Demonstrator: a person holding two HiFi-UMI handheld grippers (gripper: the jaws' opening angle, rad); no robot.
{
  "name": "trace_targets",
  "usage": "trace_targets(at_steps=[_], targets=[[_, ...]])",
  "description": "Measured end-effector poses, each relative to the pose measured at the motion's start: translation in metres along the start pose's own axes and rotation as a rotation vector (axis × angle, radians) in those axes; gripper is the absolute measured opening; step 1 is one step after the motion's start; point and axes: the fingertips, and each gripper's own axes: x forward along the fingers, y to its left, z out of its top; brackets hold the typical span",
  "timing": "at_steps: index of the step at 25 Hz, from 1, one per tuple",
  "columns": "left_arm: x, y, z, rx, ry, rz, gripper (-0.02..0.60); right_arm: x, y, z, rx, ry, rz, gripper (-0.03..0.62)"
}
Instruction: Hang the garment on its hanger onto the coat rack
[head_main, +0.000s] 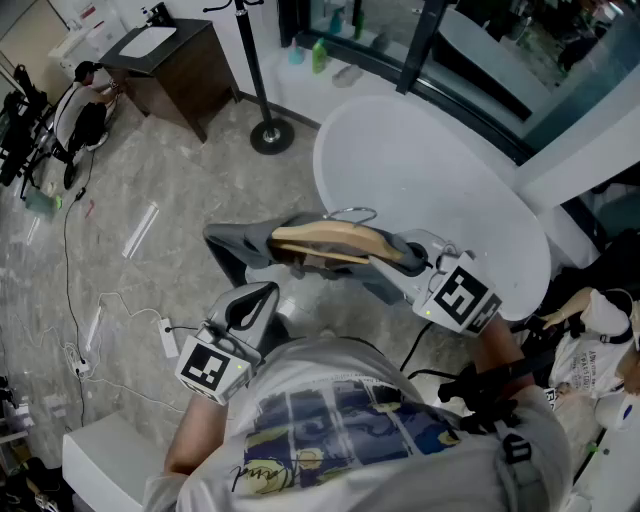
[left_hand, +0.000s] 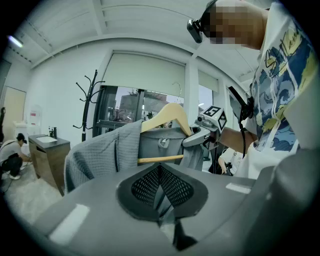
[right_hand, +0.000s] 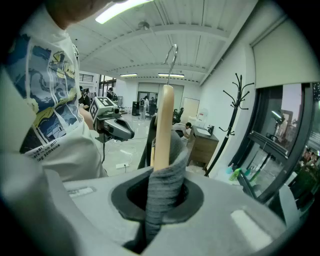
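While right gripper (head_main: 388, 258) pinches draped hanger (head_main: 325, 240), left gripper (head_main: 258, 298) lower, fingers (left_hand: 145, 187) together.

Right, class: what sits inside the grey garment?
A wooden hanger, its metal hook poking out. The garment covers the hanger's end where the right gripper is shut on it.

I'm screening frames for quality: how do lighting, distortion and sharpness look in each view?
Head view: even, soft light, white table bright but not blown out. Left gripper view: strong fisheye curve, dark corners, hanger backlit by the window. Right gripper view: ceiling light glares; garment close up is soft.
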Motion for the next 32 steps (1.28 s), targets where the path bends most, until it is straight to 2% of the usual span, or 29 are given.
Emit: trace_targets(at_steps=[5,11,19,25,29,32], targets=[[-0.001,0.0,0.0,-0.014,0.004,-0.008,0.003,0.0,-0.001,0.005,-0.004,0.0,-0.007,0.006],[0.001,-0.002,-0.002,0.011,0.007,-0.021,0.003,-0.001,-0.002,0.005,-0.01,0.013,0.001,0.006],[0.0,-0.004,-0.006,-0.056,0.007,-0.013,0.003,0.014,-0.003,0.0,0.008,0.018,0.051,0.006],[-0.002,0.061,-0.008,-0.089,-0.005,-0.031,0.003,0.065,-0.027,0.03,0.008,0.033,0.058,0.006],[0.0,0.125,0.012,-0.078,-0.042,-0.054,0.003,0.101,-0.053,0.06,0.027,0.022,0.046,0.006],[0.006,0.169,0.031,-0.084,-0.067,-0.102,0.003,0.134,-0.081,0.083,0.034,0.023,0.036,0.006]])
